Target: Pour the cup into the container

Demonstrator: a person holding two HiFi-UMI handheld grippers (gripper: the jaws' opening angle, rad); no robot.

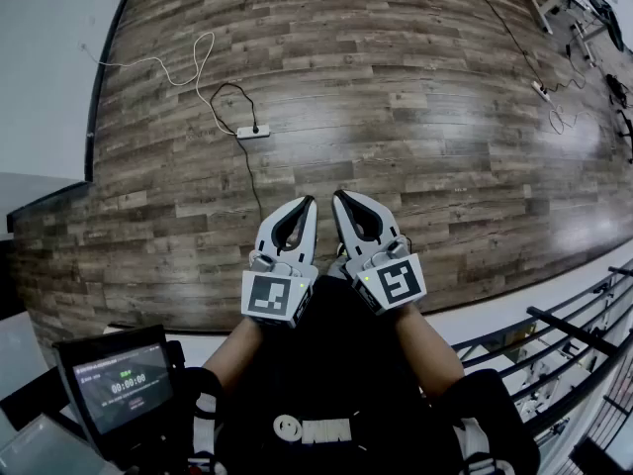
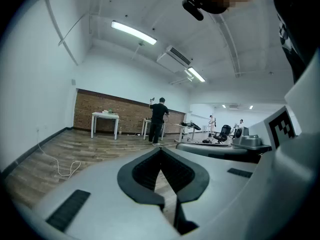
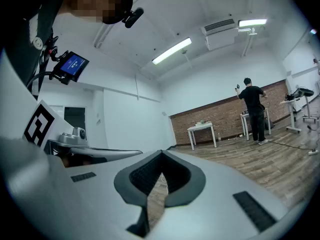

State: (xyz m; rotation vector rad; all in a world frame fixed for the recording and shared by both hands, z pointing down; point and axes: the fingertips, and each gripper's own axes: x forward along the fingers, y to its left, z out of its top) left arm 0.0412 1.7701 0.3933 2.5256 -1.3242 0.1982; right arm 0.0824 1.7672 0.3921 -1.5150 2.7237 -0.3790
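No cup or container shows in any view. In the head view I hold both grippers side by side at chest height over a wooden floor (image 1: 396, 97). My left gripper (image 1: 309, 203) is shut, tips touching, with nothing between them. My right gripper (image 1: 338, 197) is likewise shut and empty, close beside it. In the left gripper view the left gripper (image 2: 161, 149) points almost level into a large room. The right gripper view shows the right gripper (image 3: 161, 153) aimed the same way.
A power strip (image 1: 253, 132) with cables lies on the floor ahead. A small screen (image 1: 124, 379) hangs at my lower left, a black railing (image 1: 579, 349) runs at right. Far off, a person (image 2: 158, 120) stands by white tables (image 2: 105, 117) against a brick wall.
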